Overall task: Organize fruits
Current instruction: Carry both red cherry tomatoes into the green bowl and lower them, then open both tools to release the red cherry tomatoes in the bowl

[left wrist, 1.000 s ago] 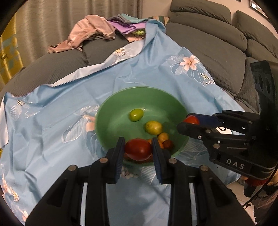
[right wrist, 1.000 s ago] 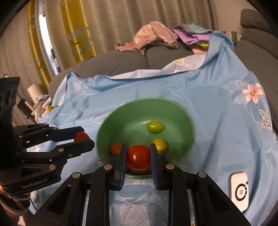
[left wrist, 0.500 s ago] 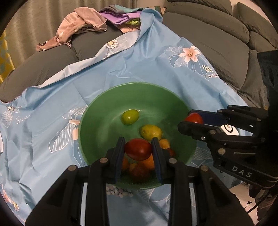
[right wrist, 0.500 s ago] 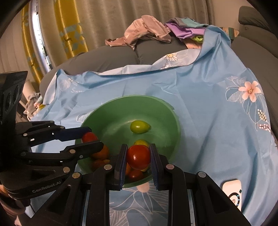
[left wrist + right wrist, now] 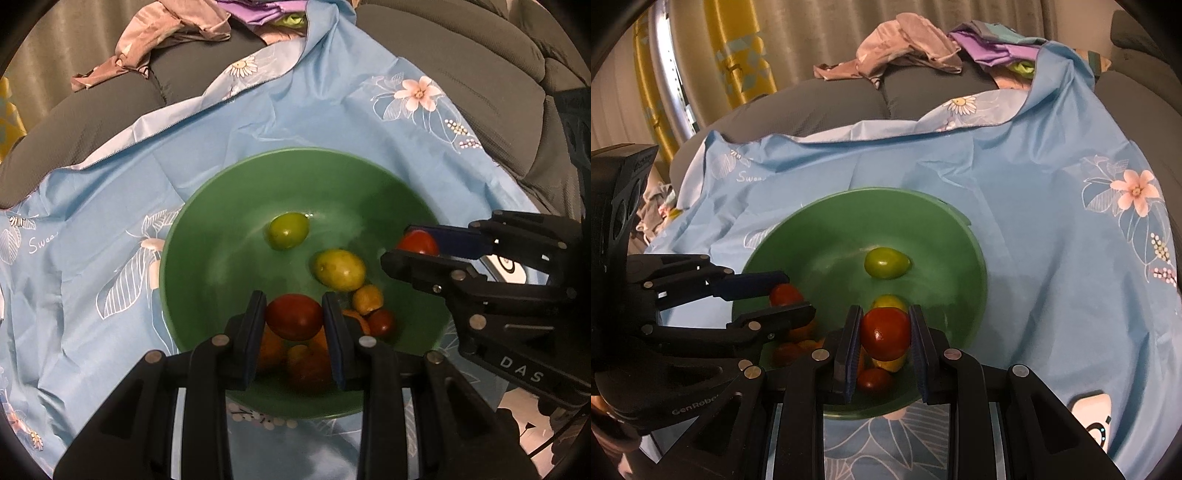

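A green bowl [image 5: 207, 236] [image 5: 945, 236] sits on a blue flowered cloth. It holds a green fruit [image 5: 288, 230] [image 5: 886, 263], a yellow-green fruit [image 5: 339, 268], and several small orange and red fruits [image 5: 369, 310]. My left gripper [image 5: 294, 317] is shut on a dark red tomato [image 5: 294, 316] above the bowl's near side. My right gripper [image 5: 884, 334] is shut on a red tomato [image 5: 885, 334], also over the bowl's near side. The right gripper shows in the left wrist view [image 5: 417, 247], the left gripper in the right wrist view [image 5: 783, 299].
The blue cloth [image 5: 110, 229] [image 5: 1052, 258] covers a grey sofa [image 5: 461, 74]. Crumpled clothes [image 5: 166, 33] [image 5: 916, 48] lie at the back. A white remote-like device [image 5: 1089, 413] lies on the cloth at the right. Yellow-patterned curtains [image 5: 738, 55] hang behind.
Both grippers have moved forward over the bowl, each still holding its tomato. The bowl now fills more of both views.
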### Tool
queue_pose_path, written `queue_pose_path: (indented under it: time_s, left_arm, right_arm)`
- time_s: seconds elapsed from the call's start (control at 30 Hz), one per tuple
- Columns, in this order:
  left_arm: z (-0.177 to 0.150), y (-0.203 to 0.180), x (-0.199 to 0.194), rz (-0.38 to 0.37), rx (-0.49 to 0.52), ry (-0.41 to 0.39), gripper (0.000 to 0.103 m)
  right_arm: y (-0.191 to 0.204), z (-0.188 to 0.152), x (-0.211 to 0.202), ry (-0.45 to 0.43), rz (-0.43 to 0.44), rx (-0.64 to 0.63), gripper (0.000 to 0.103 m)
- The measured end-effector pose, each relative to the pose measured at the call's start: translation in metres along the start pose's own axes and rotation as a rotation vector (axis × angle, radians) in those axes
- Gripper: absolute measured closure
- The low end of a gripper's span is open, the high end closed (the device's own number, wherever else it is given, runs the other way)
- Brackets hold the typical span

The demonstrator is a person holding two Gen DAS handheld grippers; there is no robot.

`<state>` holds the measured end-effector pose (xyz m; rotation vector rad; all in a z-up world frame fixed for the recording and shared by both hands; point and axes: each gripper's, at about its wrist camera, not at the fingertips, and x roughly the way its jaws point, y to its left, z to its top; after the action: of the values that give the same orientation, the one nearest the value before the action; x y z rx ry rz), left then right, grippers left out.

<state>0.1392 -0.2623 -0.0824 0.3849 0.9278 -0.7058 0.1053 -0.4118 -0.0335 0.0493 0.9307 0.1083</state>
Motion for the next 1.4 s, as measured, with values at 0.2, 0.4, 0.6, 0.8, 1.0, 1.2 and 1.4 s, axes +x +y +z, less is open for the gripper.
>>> queue_pose_path:
  time_s: [0.2,0.4,0.6,0.8,1.0,1.2,1.4]
  left_arm:
    - [0.0,0.002,0.007,0.006,0.0,0.022,0.071]
    - [0.002,0.003,0.014,0.009,0.009,0.052,0.071]
    - [0.003,0.005,0.018,0.016,0.015,0.066,0.071]
    - [0.005,0.006,0.022,0.024,0.023,0.081,0.072]
    - [0.006,0.007,0.024,0.031,0.022,0.091,0.073]
    - [0.006,0.009,0.023,0.042,0.01,0.09,0.064]
    - [0.005,0.01,0.02,0.054,0.002,0.084,0.051]
  right_arm:
    - [0.0,0.0,0.01,0.029,-0.005,-0.005,0.076]
    - [0.001,0.002,0.015,0.045,-0.018,-0.024,0.076]
    - [0.004,0.005,0.023,0.072,-0.028,-0.045,0.076]
    - [0.006,0.006,0.029,0.099,-0.034,-0.057,0.076]
    - [0.006,0.006,0.036,0.134,-0.045,-0.066,0.076]
    - [0.005,0.006,0.036,0.147,-0.065,-0.052,0.076]
    - [0.003,0.007,0.033,0.152,-0.069,-0.038,0.076]
